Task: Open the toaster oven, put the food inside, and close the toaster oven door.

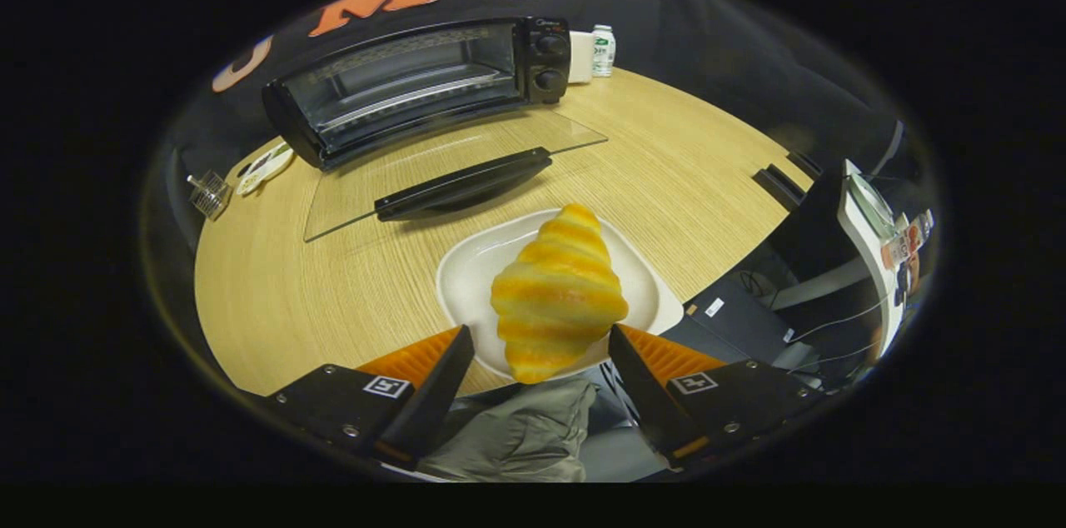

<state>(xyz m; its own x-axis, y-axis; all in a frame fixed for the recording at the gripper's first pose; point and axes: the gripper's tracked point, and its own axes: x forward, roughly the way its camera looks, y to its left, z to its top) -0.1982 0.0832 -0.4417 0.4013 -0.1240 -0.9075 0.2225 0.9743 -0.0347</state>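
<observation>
A golden croissant (556, 295) lies on a white plate (470, 270) at the near edge of the wooden table (275, 303). My gripper (540, 330) is open, one finger on each side of the croissant's near end. The right fingertip (620, 341) is very close to the croissant; a strip of plate shows between it and the left fingertip (462, 341). Beyond the plate stands the black toaster oven (416, 82), its glass door (375, 178) folded down flat onto the table, with the black handle (462, 185) toward me. A wire rack shows inside.
A small white bottle (603, 49) and a white box (580, 56) stand right of the oven. A small wire object (208, 193) and a white oval item (265, 167) lie to its left. The table edge drops off right of the plate. Grey cloth (516, 436) hangs below the fingers.
</observation>
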